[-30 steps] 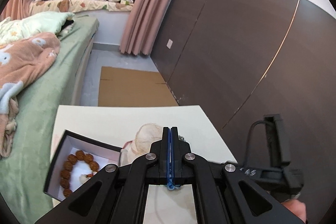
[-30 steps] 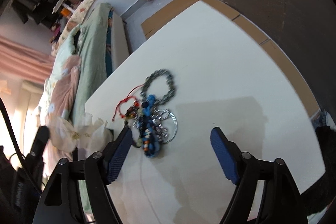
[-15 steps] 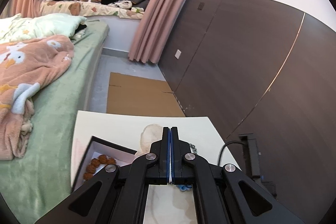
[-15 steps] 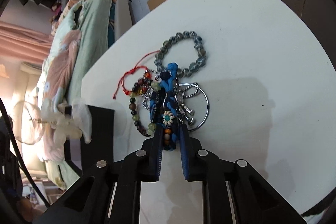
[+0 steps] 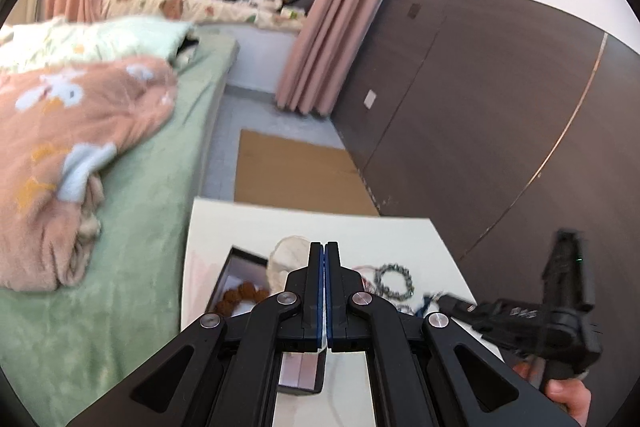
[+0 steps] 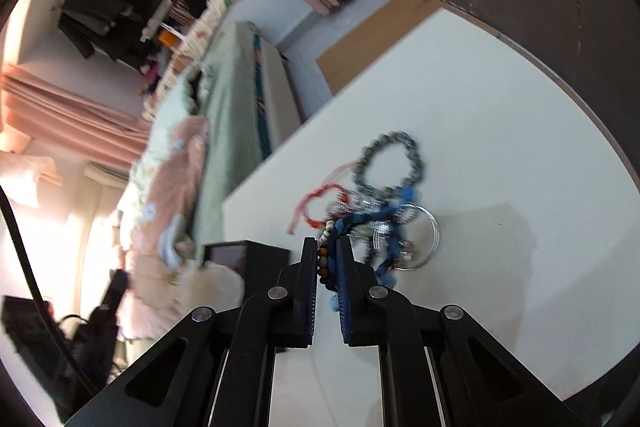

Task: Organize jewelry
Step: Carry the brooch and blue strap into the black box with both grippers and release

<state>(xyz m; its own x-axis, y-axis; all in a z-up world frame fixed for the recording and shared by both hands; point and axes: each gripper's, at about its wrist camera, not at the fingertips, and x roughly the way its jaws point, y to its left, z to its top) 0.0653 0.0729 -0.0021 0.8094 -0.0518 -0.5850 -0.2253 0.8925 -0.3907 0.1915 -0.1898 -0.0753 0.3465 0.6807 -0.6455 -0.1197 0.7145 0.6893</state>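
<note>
Your white table carries a tangled heap of bracelets. A black box and a cream pouch sit beside it.

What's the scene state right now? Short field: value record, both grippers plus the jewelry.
left gripper: shut, holding nothing, above the table
right gripper: shut on blue braided bracelet
jewelry pile: tangled on white table
grey bead bracelet: at far edge of pile
red cord bracelet: left of pile
silver bangle: right of pile
black box: open, brown bead bracelet inside
</note>
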